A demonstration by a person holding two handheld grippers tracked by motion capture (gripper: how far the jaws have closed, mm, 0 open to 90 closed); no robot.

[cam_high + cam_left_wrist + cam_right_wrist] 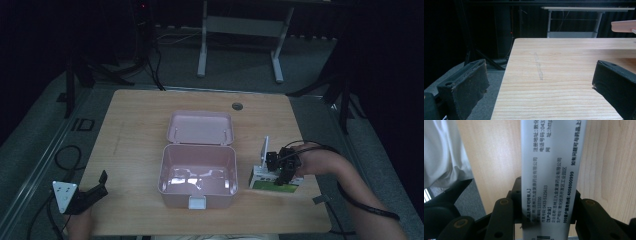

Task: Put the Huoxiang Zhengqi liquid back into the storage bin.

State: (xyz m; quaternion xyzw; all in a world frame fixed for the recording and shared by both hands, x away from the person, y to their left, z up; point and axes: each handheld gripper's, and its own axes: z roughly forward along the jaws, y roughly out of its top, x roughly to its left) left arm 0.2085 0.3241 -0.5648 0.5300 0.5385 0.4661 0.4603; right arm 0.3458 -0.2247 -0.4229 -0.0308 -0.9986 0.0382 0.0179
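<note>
One risk stood: the right claw (281,169) was clamped on the medicine box (276,179); a slip could drop it short of the pink case (198,170). Left claw (92,192) gaped empty.

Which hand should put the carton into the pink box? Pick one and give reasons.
Right. The right gripper is already shut on the carton, just beside the open pink box. The left gripper hangs open at the table's near left corner, holding nothing.
</note>
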